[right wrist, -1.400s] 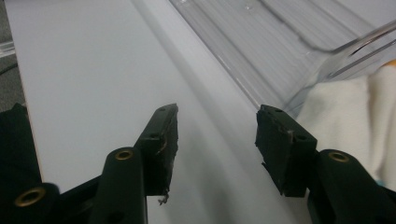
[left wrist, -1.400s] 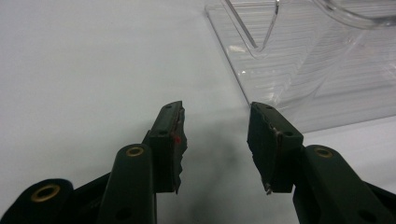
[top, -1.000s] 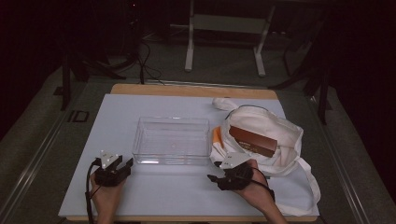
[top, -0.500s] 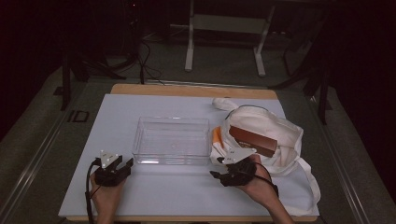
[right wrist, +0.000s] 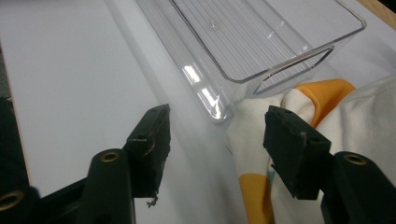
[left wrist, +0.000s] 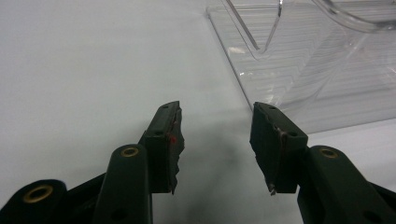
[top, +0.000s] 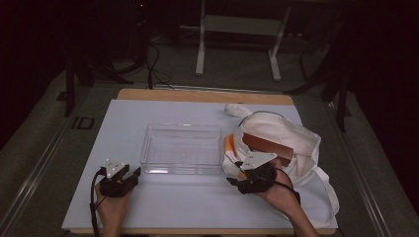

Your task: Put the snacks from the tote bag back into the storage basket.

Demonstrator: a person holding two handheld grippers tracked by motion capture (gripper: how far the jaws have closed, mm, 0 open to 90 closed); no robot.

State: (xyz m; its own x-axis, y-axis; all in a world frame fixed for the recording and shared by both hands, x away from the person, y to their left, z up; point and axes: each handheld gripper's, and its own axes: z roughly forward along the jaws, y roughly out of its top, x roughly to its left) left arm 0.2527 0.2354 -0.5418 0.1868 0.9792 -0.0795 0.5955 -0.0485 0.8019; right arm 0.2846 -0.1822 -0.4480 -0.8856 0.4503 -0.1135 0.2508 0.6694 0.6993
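Two grippers sit low on the mat, both w/ jaws wide, nothing held. Left gripper (top: 129,174) is near the clear bin's (top: 181,148) front-left corner. Right gripper (top: 235,174) is at the bag's (top: 296,143) near edge, beside the bin's corner. A brown box (top: 267,145) lies in the bag, bin is empty. Prob. pre-grasp step; next likely needs the right one reaching into the bag for the box.

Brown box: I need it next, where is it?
In the high view, the brown box lies on the white cloth bag, right of the clear bin.
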